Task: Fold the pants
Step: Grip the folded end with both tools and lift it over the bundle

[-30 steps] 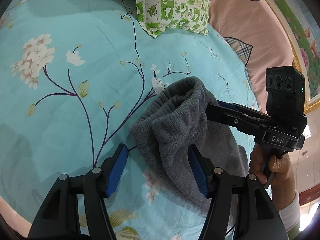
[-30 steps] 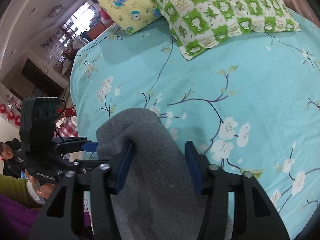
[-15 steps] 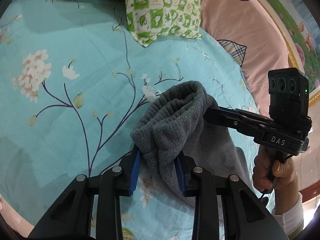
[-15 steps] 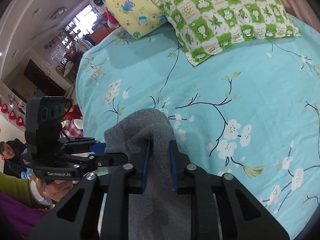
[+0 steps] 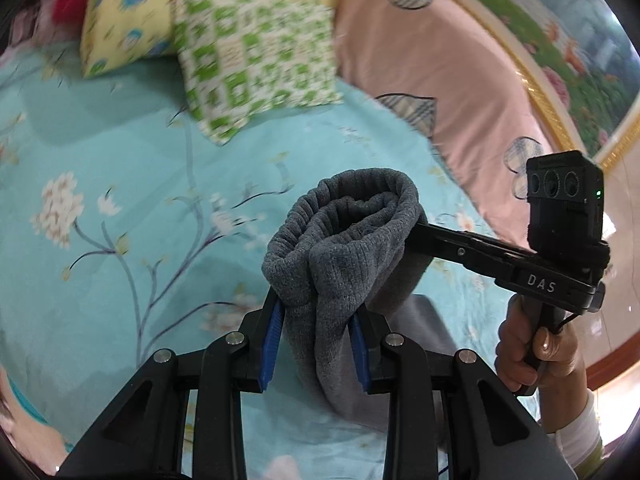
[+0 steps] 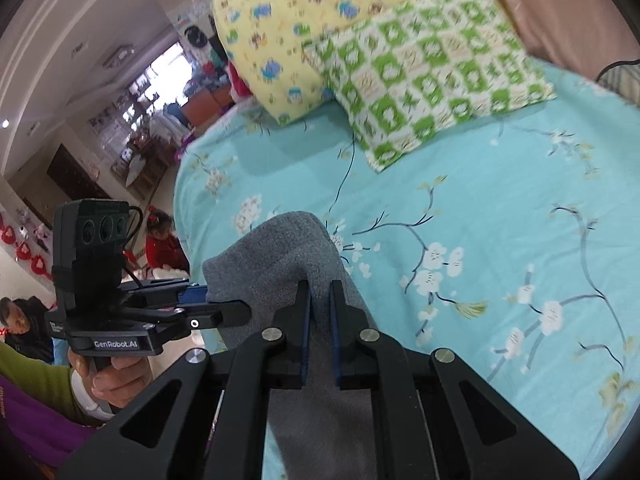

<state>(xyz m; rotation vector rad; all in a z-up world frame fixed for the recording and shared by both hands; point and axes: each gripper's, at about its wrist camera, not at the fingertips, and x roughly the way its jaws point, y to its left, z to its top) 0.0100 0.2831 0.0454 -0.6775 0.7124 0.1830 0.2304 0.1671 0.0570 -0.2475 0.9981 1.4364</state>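
Observation:
The grey knit pants [image 5: 344,248] hang bunched above the turquoise floral bedsheet [image 5: 120,200], their elastic waistband open at the top. My left gripper [image 5: 316,320] is shut on the near side of the waistband. My right gripper [image 6: 319,300] is shut on the far side of the same pants [image 6: 280,256]; it also shows in the left wrist view [image 5: 460,246], reaching in from the right. The rest of the pants drapes down under both grippers, partly hidden by them.
A green checked pillow [image 5: 256,56] and a yellow cartoon pillow [image 5: 132,12] lie at the head of the bed, with a pink pillow [image 5: 432,68] to the right. The bed's left edge [image 6: 180,184] drops to a room with people in it.
Both grippers closed on the waistband, then lifted it off the sheet. The view has tilted up toward the pillows, and the pants now hang from both grippers.

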